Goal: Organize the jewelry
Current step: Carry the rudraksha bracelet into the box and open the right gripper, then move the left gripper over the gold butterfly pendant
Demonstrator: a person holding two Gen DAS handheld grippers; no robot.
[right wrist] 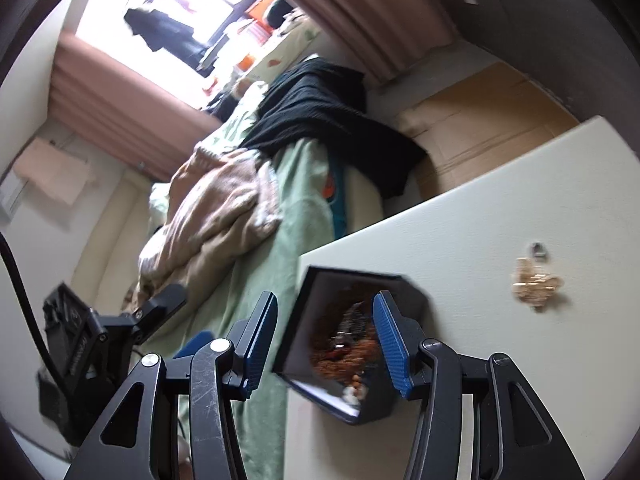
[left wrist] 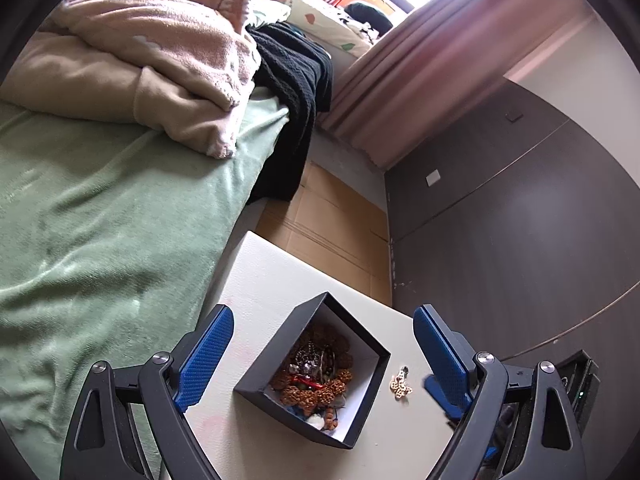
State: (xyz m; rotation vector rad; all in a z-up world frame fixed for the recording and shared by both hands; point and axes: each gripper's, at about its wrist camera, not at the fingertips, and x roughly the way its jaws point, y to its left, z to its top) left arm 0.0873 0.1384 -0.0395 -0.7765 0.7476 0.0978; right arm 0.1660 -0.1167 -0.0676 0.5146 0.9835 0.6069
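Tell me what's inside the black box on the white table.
The black box holds a tangled heap of jewelry: brown knobbly beads, silvery pieces, a red strand and something pale near the front. Whatever lies beneath the heap is covered. A gold piece lies outside, on the table.

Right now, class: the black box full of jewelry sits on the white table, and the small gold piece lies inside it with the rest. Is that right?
Not quite. The gold piece lies outside the black box, on the bare white table beside it, as the left wrist view shows. The box does sit on the table, full of jewelry.
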